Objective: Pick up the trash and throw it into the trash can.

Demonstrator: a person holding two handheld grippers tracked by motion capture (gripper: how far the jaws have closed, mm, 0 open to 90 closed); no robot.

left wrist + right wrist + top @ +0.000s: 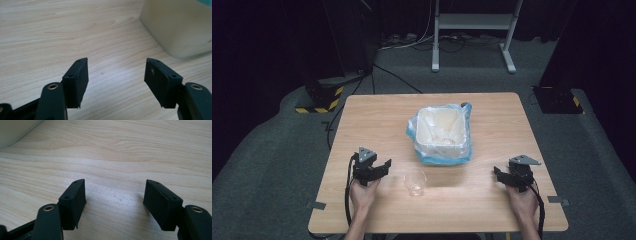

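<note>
Centrally bin [440, 134], cup [415, 182] before it, each hand-held gripper [379, 162] [501, 174] wide, empty, near table [377, 115] sides

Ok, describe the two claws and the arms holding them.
Both are matte black. The left claw and right claw each carry a grey three-cornered plate on top and trail a black cable along the forearm. Up close, each flat rectangular pad shows small screw holes, with brass rivets on the links behind. The forearms are bare, no sleeves visible.

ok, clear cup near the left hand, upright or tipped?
Upright. The clear cup stands on the table with its round rim facing up; it looks empty.
</note>
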